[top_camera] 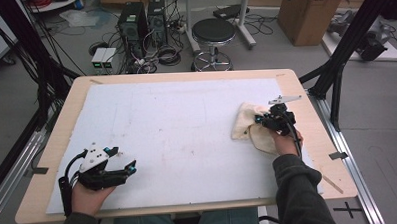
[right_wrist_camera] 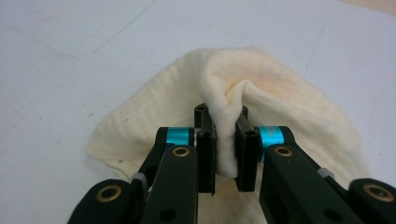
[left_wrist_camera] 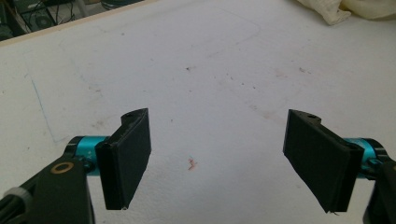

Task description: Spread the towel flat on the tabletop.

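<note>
— Where is the cloth?
— My right tongs (right_wrist_camera: 225, 140) pinch a fold of the cream cloth (top_camera: 250, 126) on the white tabletop (top_camera: 177, 137).
— And the left tongs?
— Wide apart (left_wrist_camera: 217, 158), far from the cloth, holding nothing.

Each tool is black, with flat rectangular jaw pads on cyan anodised collars and brass-coloured pivot rings in the linkage. The left tool (top_camera: 131, 168) carries a white three-cornered plate with cyan accents and trails a black cable. The right tool (top_camera: 259, 121) has a grey plate on top. The person wears dark grey sleeves and blue jeans.
</note>
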